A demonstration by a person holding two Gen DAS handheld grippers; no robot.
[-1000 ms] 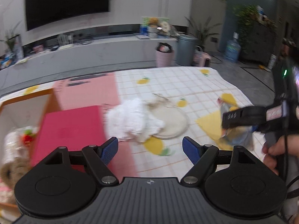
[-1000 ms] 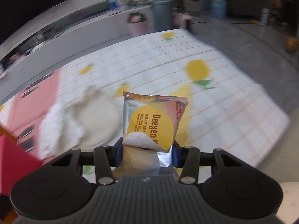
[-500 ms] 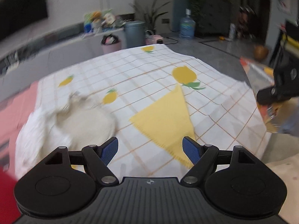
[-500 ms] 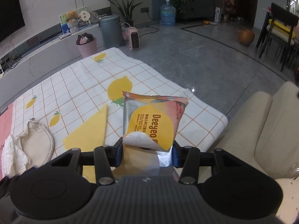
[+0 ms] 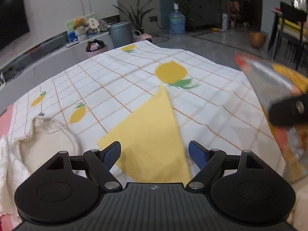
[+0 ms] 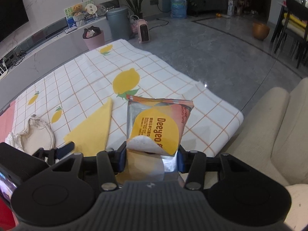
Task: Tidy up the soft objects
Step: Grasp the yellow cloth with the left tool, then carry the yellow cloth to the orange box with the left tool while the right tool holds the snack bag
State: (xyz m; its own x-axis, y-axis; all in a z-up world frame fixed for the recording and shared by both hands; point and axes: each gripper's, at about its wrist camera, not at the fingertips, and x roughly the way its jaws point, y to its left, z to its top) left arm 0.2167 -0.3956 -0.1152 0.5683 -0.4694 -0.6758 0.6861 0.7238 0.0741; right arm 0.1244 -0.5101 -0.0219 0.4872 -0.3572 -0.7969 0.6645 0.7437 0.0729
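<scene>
I am holding a wet-wipes packet point(image 6: 156, 127) in the right hand-held gripper point(image 6: 151, 158); its blue pads are pressing on the packet's lower end from both sides, and the packet is standing up ahead of the fingers, its peel-off flap curling just above them. From the left wrist view the same packet point(image 5: 273, 80) is showing blurred, well off to the right of the left hand-held gripper point(image 5: 155, 155).

The left hand-held gripper is standing with its jaws spread wide and nothing between the blue pads point(image 5: 112, 154). Directly under and ahead of it a yellow cloth point(image 5: 150, 132) is lying flat, folded into a triangle with its point facing away from me. To the left of that gripper a round cream drawstring pouch point(image 5: 48, 140) is lying flat, and further left a crumpled white cloth point(image 5: 7, 159) is touching the pouch's edge.

All of these are resting on a tabletop covered by a white checked cover with lemon prints point(image 5: 202, 104). Beyond the right hand-held gripper, to its right, a beige sofa point(image 6: 279, 127) is sitting beside the tabletop's edge.
</scene>
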